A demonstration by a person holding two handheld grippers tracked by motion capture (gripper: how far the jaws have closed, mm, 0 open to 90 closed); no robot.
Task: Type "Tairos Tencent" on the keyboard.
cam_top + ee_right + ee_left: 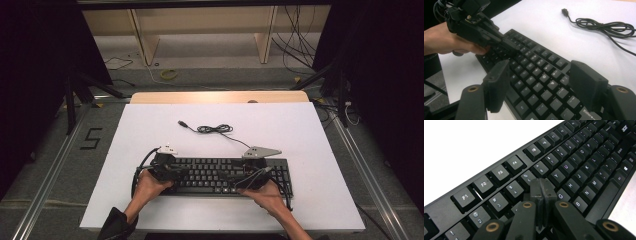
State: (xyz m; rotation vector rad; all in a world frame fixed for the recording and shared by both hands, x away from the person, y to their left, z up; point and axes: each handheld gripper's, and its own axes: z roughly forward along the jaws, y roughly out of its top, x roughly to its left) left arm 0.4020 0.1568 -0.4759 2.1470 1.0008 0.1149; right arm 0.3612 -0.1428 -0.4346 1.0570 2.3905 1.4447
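A black keyboard lies on the white board near its front edge. Its cable is coiled loosely behind it, and the USB plug lies free. My left gripper is over the keyboard's left half. In the left gripper view its jaws are pressed together, empty, with the gripper low over the keyboard near the letter keys. My right gripper hovers over the right half. In the right gripper view it stands open above the keys, with the left gripper and cable farther off.
The board's bare white surface stretches behind and beside the keyboard. Beyond the table's far edge stand a wooden frame and loose floor cables. Black curtains flank both sides. A tape mark lies on the floor at left.
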